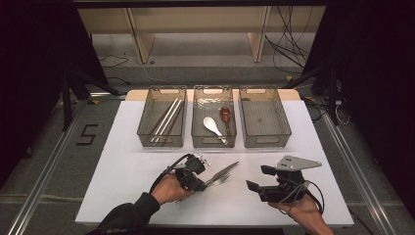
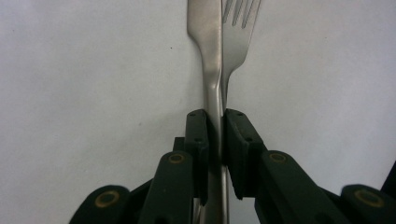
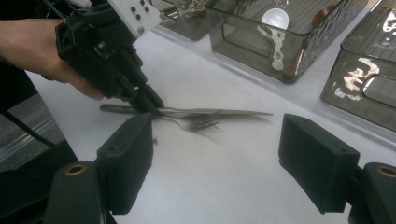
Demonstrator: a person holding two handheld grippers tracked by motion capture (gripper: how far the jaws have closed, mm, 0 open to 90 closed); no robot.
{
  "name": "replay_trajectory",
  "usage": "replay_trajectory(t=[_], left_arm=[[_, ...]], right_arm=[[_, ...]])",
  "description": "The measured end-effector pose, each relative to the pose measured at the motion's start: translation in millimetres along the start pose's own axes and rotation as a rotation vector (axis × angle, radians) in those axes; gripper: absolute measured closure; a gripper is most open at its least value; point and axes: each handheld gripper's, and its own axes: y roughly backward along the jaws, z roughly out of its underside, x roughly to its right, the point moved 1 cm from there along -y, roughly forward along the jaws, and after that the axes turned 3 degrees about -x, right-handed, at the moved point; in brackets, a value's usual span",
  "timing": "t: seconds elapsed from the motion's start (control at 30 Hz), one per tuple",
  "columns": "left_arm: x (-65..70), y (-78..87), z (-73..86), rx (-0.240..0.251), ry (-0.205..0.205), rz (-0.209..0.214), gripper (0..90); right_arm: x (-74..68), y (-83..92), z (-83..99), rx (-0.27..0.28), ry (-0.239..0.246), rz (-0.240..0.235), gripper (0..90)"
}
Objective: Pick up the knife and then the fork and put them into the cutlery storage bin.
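A: What does the room look like?

B: A dim studio with a white desk. Three smoky plastic bins stand in a row at its far side: the left bin holds chopsticks, the middle bin holds a white spoon and a brown spoon, and the right bin is empty.

A: Where is the cutlery being handled?

B: A table knife and a fork lie side by side near the front middle of the desk. The left gripper has its jaws closed on the knife's handle, with the fork's handle just beside them.

A: And the other hand?

B: The right gripper hovers nearby, jaws wide apart and holding nothing.

A: How should the lift go?

B: Probably straight up and slowly, so the fork is not dragged along, keeping the knife level on its way towards a bin.
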Motion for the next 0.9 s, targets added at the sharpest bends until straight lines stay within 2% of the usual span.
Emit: replay_trajectory(t=[0.1, 0.2, 0.6, 0.9], left_arm=[[-2.2, 0.4, 0.6, 0.004, 0.025, 0.025, 79.2], [-4.1, 1.7, 0.7, -0.001, 0.023, 0.03, 79.4], [-2.7, 5.5, 0.9, -0.001, -0.008, 0.016, 80.3], [-15.5, 11.8, 4.3, 0.029, 0.026, 0.008, 81.3]], right_arm=[[0.0, 0.3, 0.0, 0.002, -0.001, -0.001, 27.3], [-0.1, 0.3, 0.1, 0.002, -0.001, -0.002, 27.2], [-0.2, 0.3, 0.0, 0.002, 0.0, -0.004, 27.5], [-0.3, 0.0, 0.0, 0.001, 0.001, -0.005, 27.5]])
